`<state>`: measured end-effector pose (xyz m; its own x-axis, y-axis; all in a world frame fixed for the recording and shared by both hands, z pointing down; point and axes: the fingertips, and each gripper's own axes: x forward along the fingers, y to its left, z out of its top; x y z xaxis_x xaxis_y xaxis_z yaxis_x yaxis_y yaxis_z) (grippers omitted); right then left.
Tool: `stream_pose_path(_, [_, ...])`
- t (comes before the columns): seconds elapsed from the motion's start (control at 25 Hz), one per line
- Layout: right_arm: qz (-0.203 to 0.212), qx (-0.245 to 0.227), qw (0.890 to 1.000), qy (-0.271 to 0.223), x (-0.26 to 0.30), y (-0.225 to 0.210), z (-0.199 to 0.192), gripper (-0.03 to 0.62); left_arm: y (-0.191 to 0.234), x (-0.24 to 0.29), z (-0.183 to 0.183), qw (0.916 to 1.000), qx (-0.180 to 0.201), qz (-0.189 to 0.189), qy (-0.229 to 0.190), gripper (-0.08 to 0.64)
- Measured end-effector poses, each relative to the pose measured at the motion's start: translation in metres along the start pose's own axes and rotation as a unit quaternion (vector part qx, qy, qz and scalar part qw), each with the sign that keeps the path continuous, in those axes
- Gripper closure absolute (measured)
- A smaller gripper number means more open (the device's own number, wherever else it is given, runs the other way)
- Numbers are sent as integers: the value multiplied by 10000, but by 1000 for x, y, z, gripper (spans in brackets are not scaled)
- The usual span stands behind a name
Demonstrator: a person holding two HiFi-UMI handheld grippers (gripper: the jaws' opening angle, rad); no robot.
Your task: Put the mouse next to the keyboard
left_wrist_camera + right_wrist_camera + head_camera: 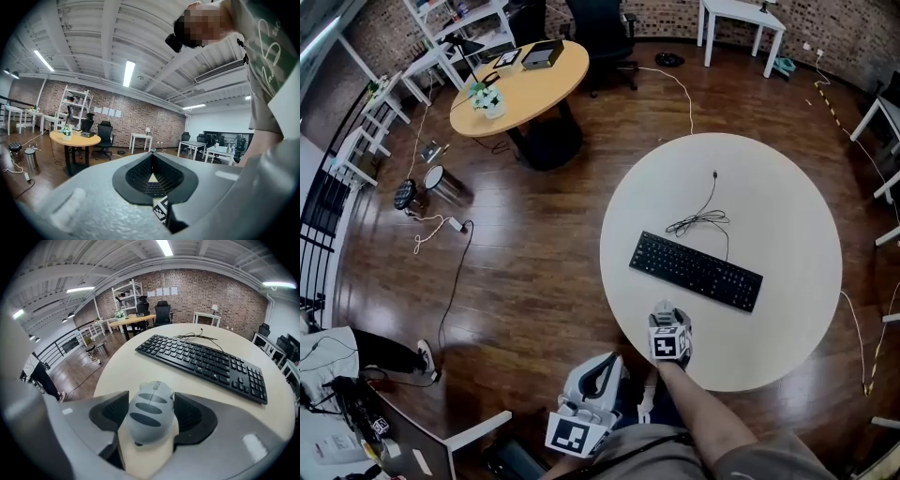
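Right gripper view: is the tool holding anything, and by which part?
The right tool holds the grey mouse by its two sides, one jaw against each.

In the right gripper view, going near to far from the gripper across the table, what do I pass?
mouse → keyboard → cable → brick wall

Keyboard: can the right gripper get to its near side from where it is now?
Probably yes. The right gripper, shut on the mouse, is at the table's near edge, and only bare tabletop lies between it and the keyboard. The keyboard's cable is bunched on the far side, out of the way.
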<state>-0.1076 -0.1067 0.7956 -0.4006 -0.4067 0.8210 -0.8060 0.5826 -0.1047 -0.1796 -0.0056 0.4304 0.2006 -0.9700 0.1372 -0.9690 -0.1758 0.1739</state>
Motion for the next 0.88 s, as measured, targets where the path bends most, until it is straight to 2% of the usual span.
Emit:
stream_pose_path(0.44, [-82, 260, 9996, 115, -22, -34, -30, 288, -34, 15, -15, 9997, -6, -230, 76, 558])
stream_pose_path(0.88, [-197, 354, 9990, 163, -46, -79, -60, 288, -71, 36, -14, 9986, 67, -524, 78, 558])
